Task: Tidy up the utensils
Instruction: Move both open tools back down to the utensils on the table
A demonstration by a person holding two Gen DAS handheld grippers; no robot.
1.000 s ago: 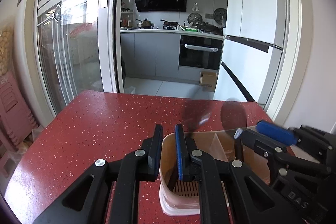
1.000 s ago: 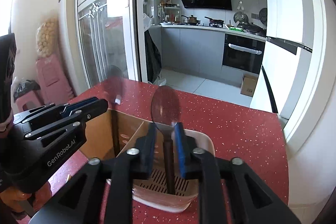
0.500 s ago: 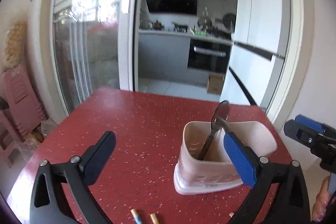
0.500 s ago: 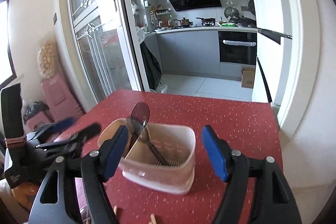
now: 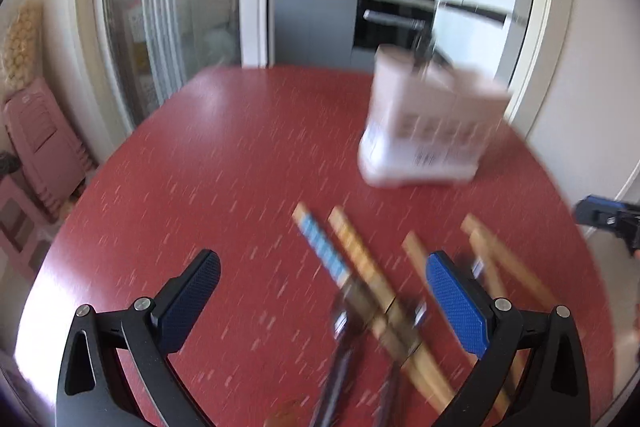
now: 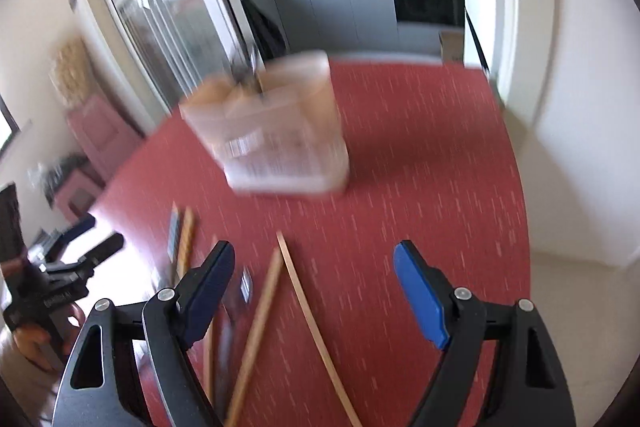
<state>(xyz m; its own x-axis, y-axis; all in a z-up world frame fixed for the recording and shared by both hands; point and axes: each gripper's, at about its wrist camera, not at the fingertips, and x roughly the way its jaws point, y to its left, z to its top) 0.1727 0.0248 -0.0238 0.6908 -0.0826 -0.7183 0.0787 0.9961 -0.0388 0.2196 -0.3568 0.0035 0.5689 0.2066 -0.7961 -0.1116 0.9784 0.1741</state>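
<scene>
A pale pink utensil holder point(image 5: 428, 131) point(image 6: 276, 131) stands on the red table point(image 5: 224, 163) with dark spoons point(image 5: 422, 51) point(image 6: 252, 75) upright in it. Wooden chopsticks point(image 5: 356, 259) point(image 6: 260, 315) and patterned-handled utensils point(image 5: 324, 255) point(image 6: 176, 239) lie loose on the table nearer the grippers. My left gripper point(image 5: 324, 289) hangs wide open above them, touching nothing. My right gripper point(image 6: 314, 281) is open and still opening, with chopsticks lying under it, none gripped. Both views are blurred by motion.
The left gripper shows at the left edge of the right wrist view point(image 6: 76, 255); the right gripper's tip point(image 5: 604, 213) shows at the right edge of the left view. The table's edges are close on both sides. Behind stand glass doors point(image 5: 168, 15) and a kitchen.
Both grippers let go of the spoons, which now stand in the holder, and opened wide. Both pulled back and tilted down, so the loose chopsticks came into view.
</scene>
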